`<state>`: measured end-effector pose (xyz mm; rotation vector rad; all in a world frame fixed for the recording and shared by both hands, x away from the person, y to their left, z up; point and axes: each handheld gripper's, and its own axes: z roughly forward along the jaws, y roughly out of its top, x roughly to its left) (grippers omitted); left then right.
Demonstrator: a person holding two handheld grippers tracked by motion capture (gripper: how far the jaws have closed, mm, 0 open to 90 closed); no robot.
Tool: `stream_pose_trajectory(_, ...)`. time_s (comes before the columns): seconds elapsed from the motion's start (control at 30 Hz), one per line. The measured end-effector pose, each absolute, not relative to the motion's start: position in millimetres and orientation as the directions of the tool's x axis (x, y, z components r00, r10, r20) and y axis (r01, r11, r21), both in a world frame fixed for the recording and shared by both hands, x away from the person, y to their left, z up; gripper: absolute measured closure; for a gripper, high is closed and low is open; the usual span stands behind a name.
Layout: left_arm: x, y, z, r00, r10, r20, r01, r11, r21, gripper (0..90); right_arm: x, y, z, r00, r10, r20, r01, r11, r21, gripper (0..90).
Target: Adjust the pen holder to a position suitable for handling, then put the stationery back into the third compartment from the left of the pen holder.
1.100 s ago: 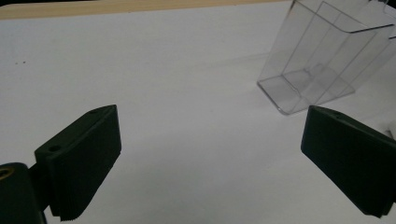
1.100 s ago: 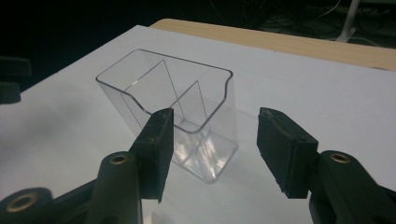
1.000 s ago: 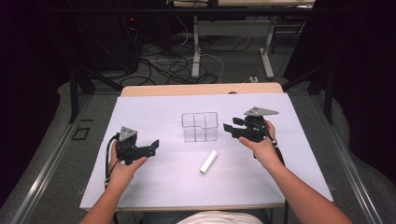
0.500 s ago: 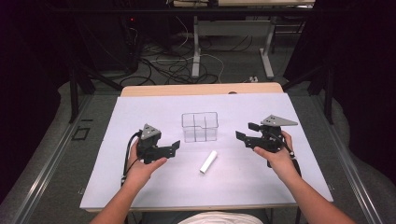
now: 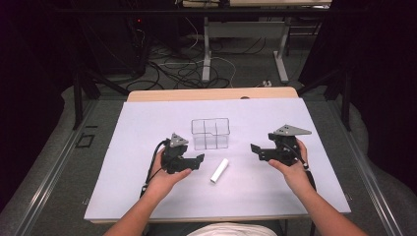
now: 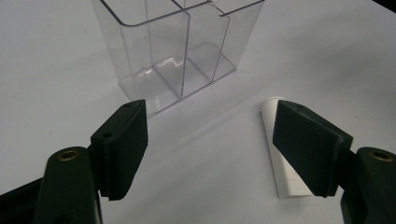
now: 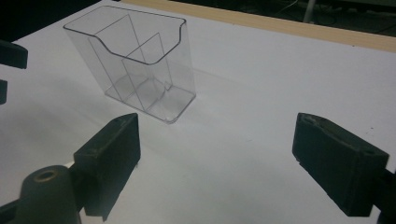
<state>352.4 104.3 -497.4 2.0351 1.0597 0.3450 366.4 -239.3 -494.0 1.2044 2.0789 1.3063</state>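
Item: white tube, lying flat just right of the left gripper, under its right jaw; not yet grasped. Left gripper jaws spread, empty. Right gripper likewise spread, empty, well apart. Clear divided organizer stood ahead, compartments empty. Nothing obstructed the approach.

In the left gripper view, the right-hand jaw of the left gripper covers much of the white tube, and the top edge cuts off the upper part of the clear divided box ahead of the jaws. In the right gripper view, a dark shape left of the jaws is cut by the picture's edge and cannot be told.
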Motion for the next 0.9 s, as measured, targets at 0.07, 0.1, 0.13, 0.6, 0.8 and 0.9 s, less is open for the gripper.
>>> stream_pose_trajectory(0.07, 354, 100, -500, 0.621, 0.774, -0.124, 0.57, -0.337, 0.75, 27.8, 367, -239, -497, -0.531, 0.841, 0.109, 0.459, 0.177, 0.87, 13.4)
stream_pose_trajectory(0.1, 354, 98, -501, 0.625, 0.772, -0.12, 0.567, -0.342, 0.749, 28.0, 368, -240, -498, -0.525, 0.844, 0.112, 0.464, 0.173, 0.869, 12.2)
stream_pose_trajectory(0.13, 354, 96, -502, 0.631, 0.766, -0.123, 0.574, -0.354, 0.738, 28.1, 369, -240, -499, -0.52, 0.846, 0.117, 0.467, 0.167, 0.868, 10.3)
stream_pose_trajectory(0.6, 355, 67, -514, 0.638, 0.747, -0.187, 0.641, -0.38, 0.667, 34.6, 378, -246, -510, -0.489, 0.864, 0.119, 0.485, 0.156, 0.861, 0.7)
stream_pose_trajectory(0.8, 359, 62, -511, 0.606, 0.758, -0.242, 0.696, -0.358, 0.622, 39.0, 380, -247, -507, -0.483, 0.867, 0.126, 0.52, 0.168, 0.837, 0.7)
stream_pose_trajectory(0.9, 361, 57, -511, 0.59, 0.764, -0.262, 0.728, -0.363, 0.582, 42.1, 380, -247, -506, -0.484, 0.866, 0.126, 0.527, 0.174, 0.832, 0.7)
